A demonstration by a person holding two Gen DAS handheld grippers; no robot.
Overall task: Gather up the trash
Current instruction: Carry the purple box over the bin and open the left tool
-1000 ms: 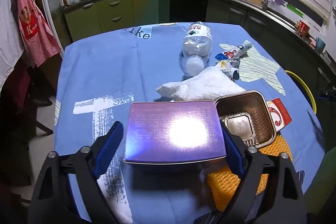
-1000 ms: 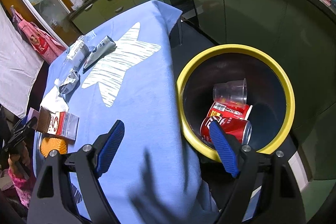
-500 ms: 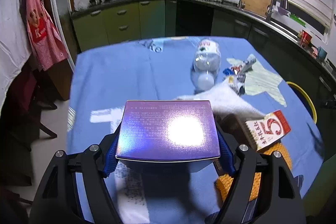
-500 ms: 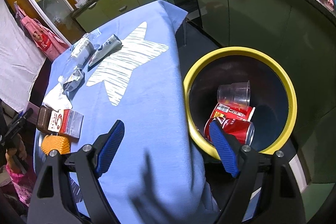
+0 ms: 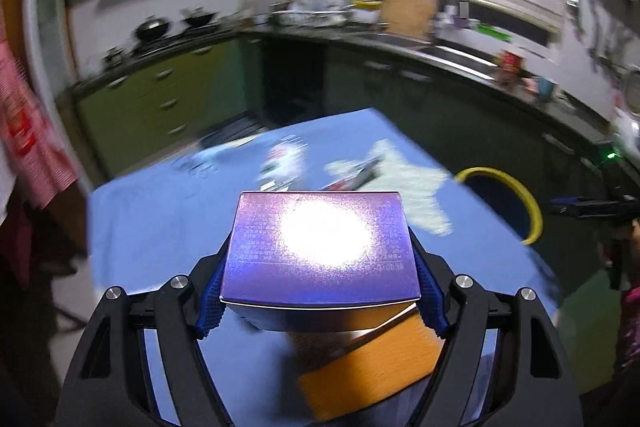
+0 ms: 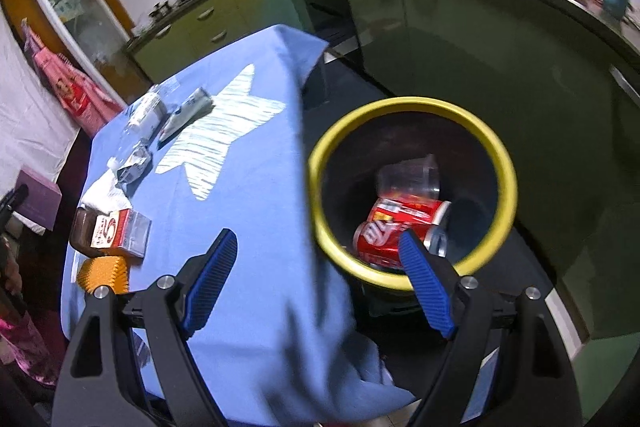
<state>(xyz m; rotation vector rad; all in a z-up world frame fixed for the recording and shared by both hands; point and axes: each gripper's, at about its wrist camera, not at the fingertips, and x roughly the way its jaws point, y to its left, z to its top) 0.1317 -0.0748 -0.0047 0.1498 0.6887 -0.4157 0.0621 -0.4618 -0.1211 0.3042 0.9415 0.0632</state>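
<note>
Your left claw [image 5: 320, 291] grips the purple box [image 5: 320, 247] by its sides, clear above the blue-clothed worktop [image 5: 160, 219]. Your right claw [image 6: 316, 279] stands open and empty over the worktop's edge beside the yellow-rimmed bin [image 6: 412, 107], which holds a red can [image 6: 384, 235] and a clear cup [image 6: 408, 179].

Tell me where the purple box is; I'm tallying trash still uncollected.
In the left wrist view, the purple box sits clamped in the left claw, lifted above the blue tablecloth, left of the yellow-rimmed bin.
</note>
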